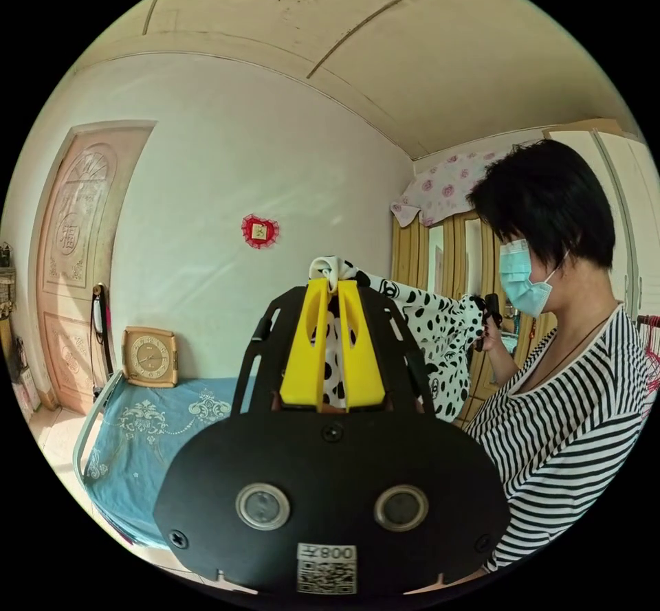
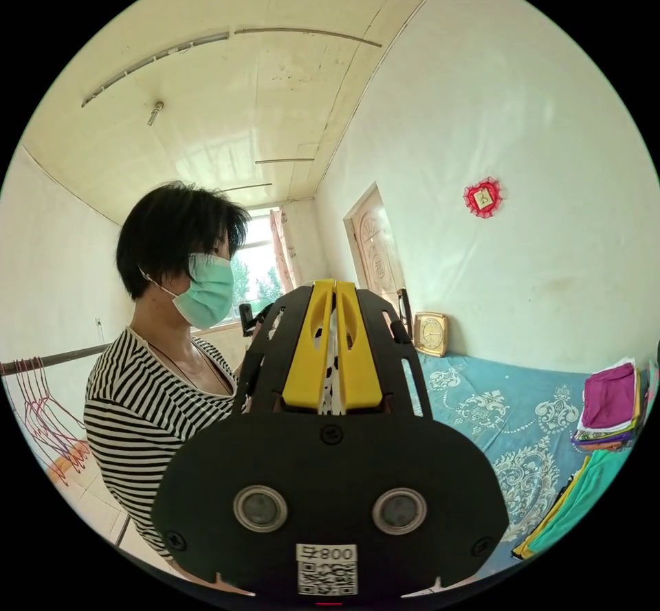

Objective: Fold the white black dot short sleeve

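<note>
The white short sleeve with black dots (image 1: 440,329) hangs in the air, stretched between both grippers in front of a person. My left gripper (image 1: 333,284) is shut on one end of it, a knot of cloth poking out past the yellow jaws. The garment runs right to the other gripper (image 1: 489,310), held near the person's chin. In the right gripper view my right gripper (image 2: 335,286) is shut on the same dotted cloth (image 2: 331,363), a strip of which shows between its yellow jaws.
A bed with a blue patterned sheet (image 1: 148,432) lies below, with a square clock (image 1: 149,357) against the wall. Stacks of folded clothes (image 2: 608,408) sit on the bed (image 2: 495,405). A rail with pink hangers (image 2: 41,405) stands behind the person in a striped top (image 2: 144,418). A door (image 1: 75,253) is at the left.
</note>
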